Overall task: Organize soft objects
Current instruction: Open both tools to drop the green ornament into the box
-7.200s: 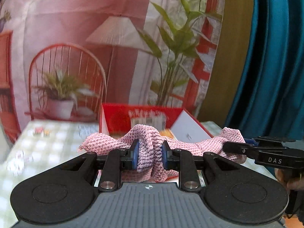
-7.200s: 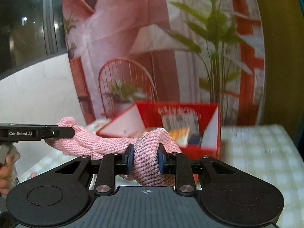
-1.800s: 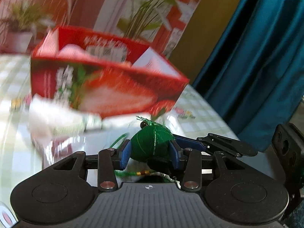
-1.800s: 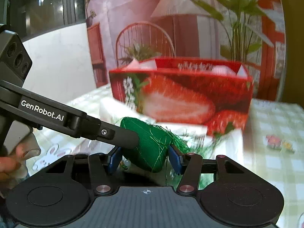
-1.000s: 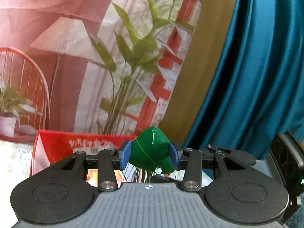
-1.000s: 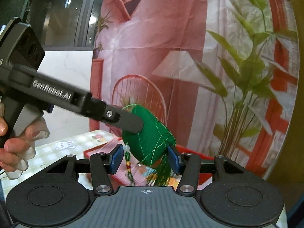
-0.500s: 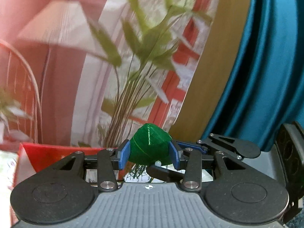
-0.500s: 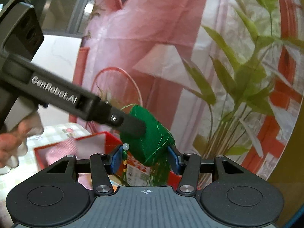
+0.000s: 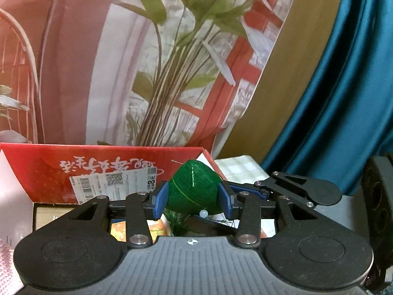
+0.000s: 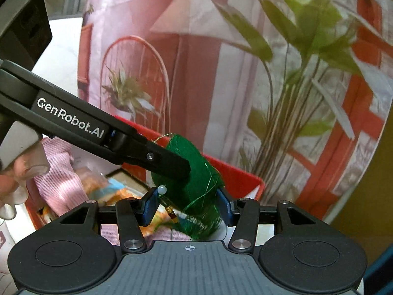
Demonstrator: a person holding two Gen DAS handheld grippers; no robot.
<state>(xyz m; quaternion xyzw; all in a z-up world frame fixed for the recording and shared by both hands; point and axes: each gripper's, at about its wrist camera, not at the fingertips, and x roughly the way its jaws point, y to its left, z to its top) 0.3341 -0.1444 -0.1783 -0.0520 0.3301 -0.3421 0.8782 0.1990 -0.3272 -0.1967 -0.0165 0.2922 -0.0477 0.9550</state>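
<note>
A green thread-wrapped soft ornament [image 9: 194,186] with a white bead and tassel is pinched between the blue pads of my left gripper [image 9: 193,199]. It also shows in the right wrist view [image 10: 196,179], where my right gripper [image 10: 188,207] is closed on it from the other side. The left gripper's black fingers [image 10: 169,162] cross in front of it there. Both hold it above the open red box [image 9: 49,172], seen too in the right wrist view [image 10: 245,184]. A pink knitted cloth [image 10: 61,172] lies inside the box at the left.
The box holds colourful packets [image 10: 118,191] and a book-like item [image 9: 49,213]. A printed backdrop with plants and a chair stands behind. A teal curtain [image 9: 343,98] hangs at the right. The right gripper's fingers [image 9: 294,186] lie right of the ornament.
Both grippers carried the green ornament lower and closer over the red box; more of the box's inside now shows. The grip is unchanged.
</note>
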